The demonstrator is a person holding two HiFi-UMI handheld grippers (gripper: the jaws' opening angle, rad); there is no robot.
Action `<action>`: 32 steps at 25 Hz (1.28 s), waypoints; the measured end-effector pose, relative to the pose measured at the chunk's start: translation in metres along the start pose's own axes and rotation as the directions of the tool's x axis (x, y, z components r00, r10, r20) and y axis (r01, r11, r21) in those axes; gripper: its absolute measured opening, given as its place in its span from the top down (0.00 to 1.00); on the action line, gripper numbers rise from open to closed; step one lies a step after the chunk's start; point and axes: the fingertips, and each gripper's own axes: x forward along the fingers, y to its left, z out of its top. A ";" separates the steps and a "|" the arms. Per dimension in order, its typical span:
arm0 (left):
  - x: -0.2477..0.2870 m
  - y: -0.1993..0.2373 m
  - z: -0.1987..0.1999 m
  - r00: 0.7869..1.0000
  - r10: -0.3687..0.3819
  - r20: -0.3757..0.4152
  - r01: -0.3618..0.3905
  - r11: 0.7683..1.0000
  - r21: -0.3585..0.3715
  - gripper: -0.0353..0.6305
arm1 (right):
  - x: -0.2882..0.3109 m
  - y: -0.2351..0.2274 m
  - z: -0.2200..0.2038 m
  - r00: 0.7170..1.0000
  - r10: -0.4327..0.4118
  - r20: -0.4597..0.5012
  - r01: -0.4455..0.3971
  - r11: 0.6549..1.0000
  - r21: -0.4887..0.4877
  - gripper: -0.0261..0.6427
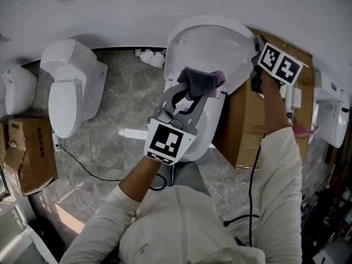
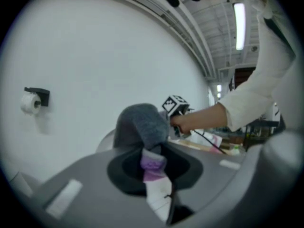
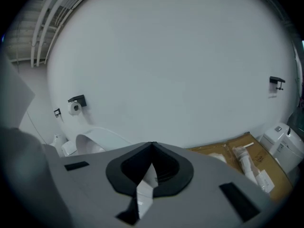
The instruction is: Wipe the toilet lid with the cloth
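The white toilet lid (image 1: 209,43) stands raised against the wall. My left gripper (image 1: 190,92) is shut on a grey and purple cloth (image 1: 201,78), which bunches out past the jaws low on the lid's inner face. In the left gripper view the cloth (image 2: 140,125) fills the space in front of the left gripper (image 2: 152,151). My right gripper (image 1: 256,56) sits at the lid's right edge, jaws shut with nothing between them. The right gripper view shows the right gripper (image 3: 152,148) closed and the lid (image 3: 97,139) off to its left. Whether it touches the lid is unclear.
A large cardboard box (image 1: 247,125) stands tight against the toilet's right side. A second toilet (image 1: 69,87) and a smaller box (image 1: 30,153) are at the left, and another toilet (image 1: 333,114) at the far right. Cables (image 1: 82,169) trail over the marble floor. A paper roll holder (image 2: 33,101) hangs on the wall.
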 end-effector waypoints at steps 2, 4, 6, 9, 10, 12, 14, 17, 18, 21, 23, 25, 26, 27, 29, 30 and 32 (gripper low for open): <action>0.010 0.001 -0.003 1.000 -0.019 -0.006 0.019 1.000 -0.001 0.85 | -0.002 0.000 0.000 1.000 -0.001 0.019 0.001 1.000 0.016 0.94; 0.022 0.005 -0.007 0.999 -0.036 -0.012 0.036 0.999 -0.004 0.85 | -0.004 0.002 0.000 0.999 0.004 0.053 -0.006 0.999 0.037 0.94; 0.032 0.009 -0.012 0.999 -0.048 -0.017 0.048 0.999 -0.009 0.85 | -0.009 0.008 0.001 0.996 0.011 0.087 -0.014 0.999 0.040 0.94; 0.047 0.016 -0.020 0.998 -0.059 -0.021 0.058 0.998 -0.020 0.85 | -0.022 0.018 0.005 0.991 0.020 0.131 -0.024 0.999 0.030 0.94; 0.051 0.018 -0.022 0.998 -0.060 -0.022 0.060 0.998 -0.025 0.85 | -0.027 0.021 0.005 0.989 0.025 0.143 -0.030 0.999 0.033 0.94; 0.060 0.023 -0.028 0.998 -0.062 -0.025 0.061 0.998 -0.033 0.85 | -0.038 0.026 0.004 0.986 0.031 0.162 -0.037 0.999 0.034 0.94; 0.069 0.028 -0.034 0.998 -0.062 -0.029 0.061 0.997 -0.040 0.85 | -0.048 0.028 0.003 0.984 0.027 0.178 -0.032 0.999 0.028 0.94; 0.081 0.034 -0.042 0.998 -0.059 -0.035 0.058 0.997 -0.045 0.85 | -0.063 0.033 0.000 0.979 0.024 0.201 -0.031 0.999 0.032 0.94; 0.084 0.036 -0.045 0.998 -0.057 -0.039 0.055 0.997 -0.045 0.85 | -0.068 0.036 -0.002 0.978 0.024 0.208 -0.031 0.999 0.031 0.94; 0.094 0.044 -0.051 0.998 -0.037 -0.042 0.034 0.998 -0.050 0.85 | -0.083 0.048 -0.009 0.974 0.030 0.227 -0.027 1.000 -0.013 0.94; 0.100 0.052 -0.053 0.999 -0.012 -0.034 0.010 0.999 -0.050 0.85 | -0.091 0.059 -0.013 0.970 0.038 0.242 -0.024 0.998 -0.058 0.94; 0.105 0.061 -0.055 0.999 0.019 -0.028 -0.020 0.998 -0.053 0.85 | -0.098 0.072 -0.018 0.964 0.050 0.259 -0.024 0.995 -0.101 0.94; 0.108 0.066 -0.056 0.999 0.035 -0.025 -0.036 0.998 -0.057 0.85 | -0.103 0.078 -0.021 0.962 0.057 0.267 -0.026 0.993 -0.119 0.94; 0.110 0.069 -0.056 0.998 0.050 -0.022 -0.051 0.997 -0.059 0.85 | -0.108 0.083 -0.025 0.960 0.062 0.272 -0.027 0.991 -0.132 0.94; 0.115 0.077 -0.057 0.996 0.083 -0.014 -0.084 0.995 -0.056 0.85 | -0.118 0.090 -0.034 0.957 0.072 0.281 -0.033 0.989 -0.143 0.94; 0.117 0.082 -0.056 0.994 0.106 -0.008 -0.106 0.993 -0.054 0.85 | -0.124 0.092 -0.039 0.955 0.078 0.286 -0.037 0.989 -0.145 0.94; 0.122 0.095 -0.056 0.985 0.174 0.000 -0.174 0.983 -0.060 0.85 | -0.135 0.094 -0.049 0.952 0.084 0.294 -0.042 0.988 -0.148 0.94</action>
